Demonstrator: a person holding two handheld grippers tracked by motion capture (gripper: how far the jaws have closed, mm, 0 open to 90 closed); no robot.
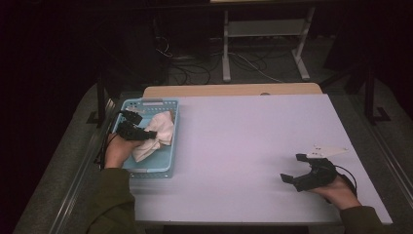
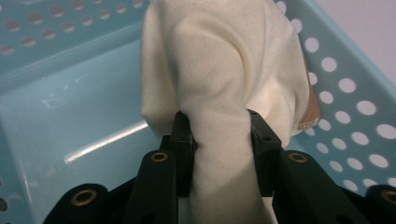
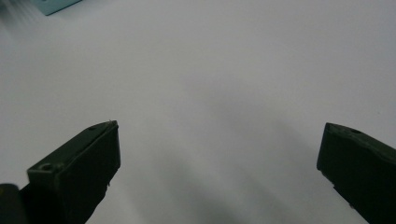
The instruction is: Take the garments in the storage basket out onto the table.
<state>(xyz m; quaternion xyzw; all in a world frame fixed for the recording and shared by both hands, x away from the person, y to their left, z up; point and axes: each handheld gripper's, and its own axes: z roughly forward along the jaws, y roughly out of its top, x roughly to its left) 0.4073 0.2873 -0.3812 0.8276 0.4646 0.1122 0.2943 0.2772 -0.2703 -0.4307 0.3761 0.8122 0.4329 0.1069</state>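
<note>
While the left gripper (image 1: 146, 134) pinches a bunched cream cloth (image 1: 158, 132) inside the blue perforated basket (image 1: 160, 168) at the desk's (image 1: 243, 136) left edge, the right gripper (image 1: 294, 168) rests well apart, jaws spread wide over bare surface. Up close, the left gripper view reveals what may be a tan label (image 2: 310, 109) on the cloth's far side.

White table (image 1: 243, 136); pale blue perforated basket (image 1: 168, 161) at its left edge

Soft matt cream cloth (image 2: 224, 70), glossy perforated plastic basket (image 2: 70, 121), smooth matt table (image 1: 253, 141)
</note>
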